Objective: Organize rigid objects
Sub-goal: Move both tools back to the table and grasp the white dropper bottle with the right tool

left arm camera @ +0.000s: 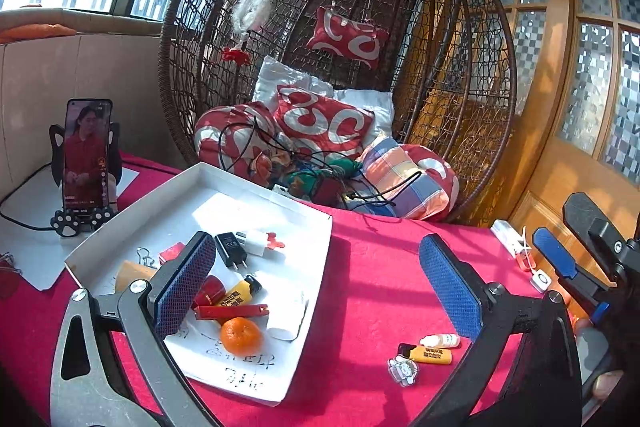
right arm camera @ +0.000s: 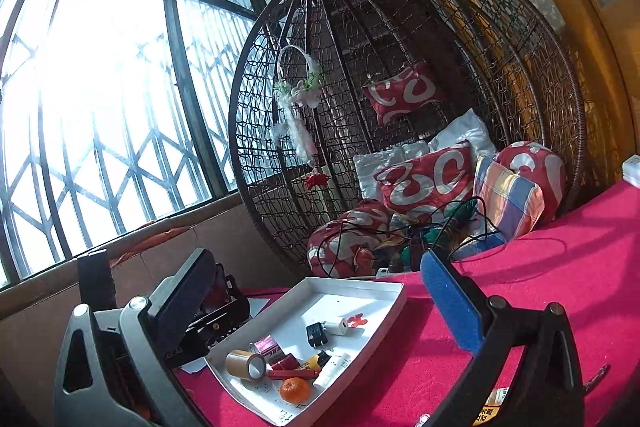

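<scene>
Tray (left arm camera: 304, 251): white, on the red tablecloth (left arm camera: 368, 291), holding orange (left arm camera: 241, 335), chargers, lighter
Loose items: yellow lighter (left arm camera: 430, 354), small bottle (left arm camera: 440, 340) beside tray
Left gripper (left arm camera: 316, 291): wide, empty; left finger hides tray contents
Right gripper (right arm camera: 320, 311): wide, empty
Tape roll (right arm camera: 245, 365): clear only in right view

A magenta cloth covers the surface (left arm camera: 360, 267), and the shallow tray (left arm camera: 308, 267) on it is white. In the tray lie an orange tangerine (left arm camera: 241, 335), a yellow lighter (left arm camera: 242, 291) with a black top and a black charger (left arm camera: 231, 249). Red cushions (left arm camera: 324, 121) with white swirls and one pastel plaid cushion (left arm camera: 400, 171) fill the dark brown wicker chair (left arm camera: 460, 75).
</scene>
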Motion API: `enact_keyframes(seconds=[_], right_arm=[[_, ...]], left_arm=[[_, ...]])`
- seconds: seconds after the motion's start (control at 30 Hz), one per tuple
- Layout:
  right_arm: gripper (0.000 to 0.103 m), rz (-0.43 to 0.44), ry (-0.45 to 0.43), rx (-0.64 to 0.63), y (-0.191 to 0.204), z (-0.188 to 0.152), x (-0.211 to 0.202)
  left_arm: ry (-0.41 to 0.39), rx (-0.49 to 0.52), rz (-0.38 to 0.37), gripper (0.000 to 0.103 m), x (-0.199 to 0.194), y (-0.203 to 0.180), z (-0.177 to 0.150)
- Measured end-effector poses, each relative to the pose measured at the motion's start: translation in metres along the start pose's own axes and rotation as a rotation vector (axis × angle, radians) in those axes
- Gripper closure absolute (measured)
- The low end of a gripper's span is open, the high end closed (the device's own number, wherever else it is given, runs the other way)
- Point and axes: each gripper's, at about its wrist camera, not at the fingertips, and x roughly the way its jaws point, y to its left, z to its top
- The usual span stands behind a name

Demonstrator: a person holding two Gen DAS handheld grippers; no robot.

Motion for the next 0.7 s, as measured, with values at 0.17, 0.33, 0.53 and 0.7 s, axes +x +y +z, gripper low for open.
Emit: enact_keyframes(seconds=[0.17, 0.33, 0.53, 0.7], right_arm=[[0.000, -0.084, -0.013, 0.045, -0.029, -0.015, -0.017], [0.000, -0.215, -0.019, 0.013, -0.051, -0.021, -0.032], [0.000, -0.314, 0.019, 0.075, -0.085, -0.028, -0.041], [0.000, -0.378, 0.065, 0.092, -0.099, -0.032, -0.041]], left_arm=[[0.095, 0.067, -0.078, 0.000, 0.010, -0.038, -0.036], [0.191, 0.075, -0.078, 0.000, 0.029, -0.048, -0.057], [0.226, 0.069, -0.077, 0.000, 0.038, -0.051, -0.066], [0.241, 0.035, -0.076, 0.000, 0.041, -0.041, -0.067]])
